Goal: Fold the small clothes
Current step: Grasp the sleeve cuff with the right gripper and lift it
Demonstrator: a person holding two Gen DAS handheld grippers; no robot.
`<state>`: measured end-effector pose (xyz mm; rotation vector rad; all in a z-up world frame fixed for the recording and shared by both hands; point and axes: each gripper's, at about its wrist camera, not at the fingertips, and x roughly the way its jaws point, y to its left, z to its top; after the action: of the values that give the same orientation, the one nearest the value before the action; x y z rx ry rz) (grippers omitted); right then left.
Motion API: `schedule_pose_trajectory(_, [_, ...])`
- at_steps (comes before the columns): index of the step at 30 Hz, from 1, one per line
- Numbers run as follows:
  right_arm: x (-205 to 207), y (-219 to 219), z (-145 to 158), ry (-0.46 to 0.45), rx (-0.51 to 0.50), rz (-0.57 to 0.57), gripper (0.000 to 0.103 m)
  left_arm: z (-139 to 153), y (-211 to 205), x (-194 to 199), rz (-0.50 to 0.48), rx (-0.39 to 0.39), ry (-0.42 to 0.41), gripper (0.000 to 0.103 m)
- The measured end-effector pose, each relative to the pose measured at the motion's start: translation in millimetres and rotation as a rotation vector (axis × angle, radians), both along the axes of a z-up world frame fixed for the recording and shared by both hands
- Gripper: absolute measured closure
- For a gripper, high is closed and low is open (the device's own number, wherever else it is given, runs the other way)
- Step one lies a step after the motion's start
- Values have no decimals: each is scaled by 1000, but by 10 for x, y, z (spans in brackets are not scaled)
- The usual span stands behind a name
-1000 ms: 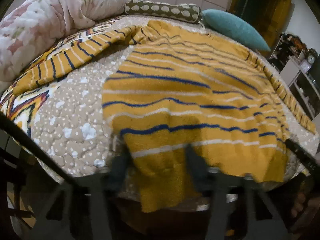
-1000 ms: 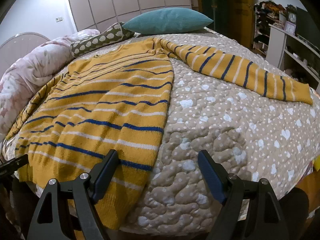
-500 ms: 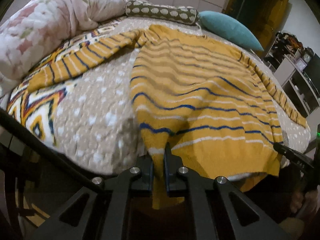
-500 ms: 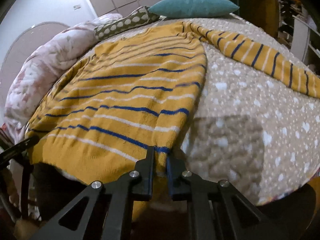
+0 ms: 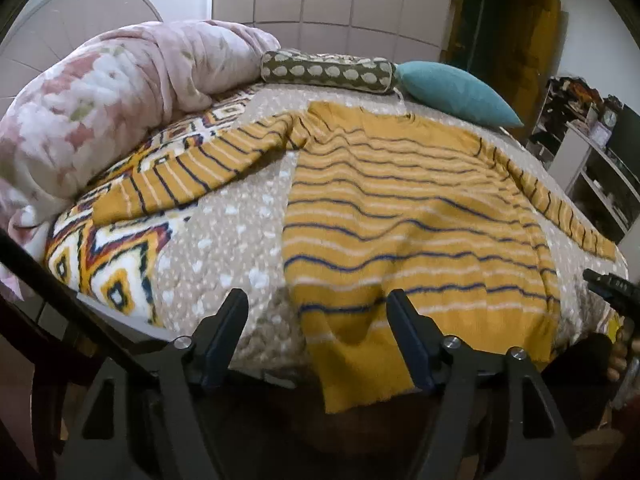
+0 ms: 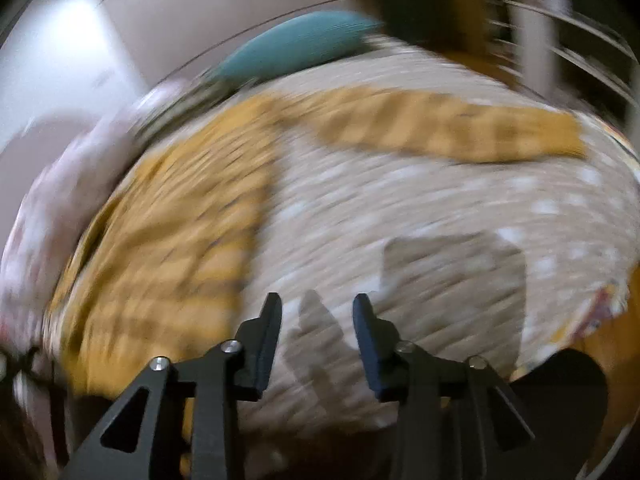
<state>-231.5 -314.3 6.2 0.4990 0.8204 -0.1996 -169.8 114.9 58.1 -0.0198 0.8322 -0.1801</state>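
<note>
At the bottom of the left wrist view, our left gripper [image 5: 316, 332] had its jaws spread wide; they had just been opening after pinching the hem half a second before. The hem of the yellow striped sweater [image 5: 408, 216] sat low between the two fingers, hanging over the near edge of the bed [image 5: 224, 232], but neither pad pressed on it, so we read it as released. The view also sat higher and further back from the hem than it had.

In the right wrist view, heavily smeared by motion, our right gripper [image 6: 316, 328] showed its jaws parted to a moderate gap, likewise just opening from a pinch on the hem. Only dotted bed cover lay between them now, and the sweater's body had slid to the left half of the frame.

Further up, the sweater lay flat, its body spread across the middle of the bed. One sleeve reached to the left of the left wrist frame over the patterned blanket [image 5: 108, 264], the other to the right edge. Beyond it, along the top of the frame, were the spotted bolster [image 5: 328, 72], the teal pillow [image 5: 456, 92] and the pink quilt [image 5: 100, 112].

We judged the hem tug had finished the flattening, so both grippers were free and the first fold, probably a sleeve, could begin.
</note>
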Motion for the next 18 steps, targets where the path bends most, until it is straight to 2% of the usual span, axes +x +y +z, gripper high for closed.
schedule_pose_trajectory(2, [7,-404,-55,-9,28,-130,62,-2,-55,88,-8,-10,8,32])
schedule_pose_trajectory(5, [89,-830,-105,-24,83,-240,61,-31,-170,183,-28,-13,16,32])
schedule_pose_trajectory(9, [252,-1190,-118,-67,134,-329,61,-62,-340,261,-64,2,18,32])
schedule_pose_trajectory(13, [546,-1347,-34,-72,105,-388,61,-65,-451,309,-84,7,15,32])
schedule_pose_trajectory(14, [612,-1395,-14,-69,105,-392,68,-57,-453,317,-84,1,14,32])
schedule_pose_trajectory(15, [657,-1454,23,-67,106,-396,93,-48,-444,320,-84,-6,12,32])
schedule_pose_trajectory(18, [706,-1731,229,-103,119,-412,97,-22,-378,317,-77,-23,-4,32])
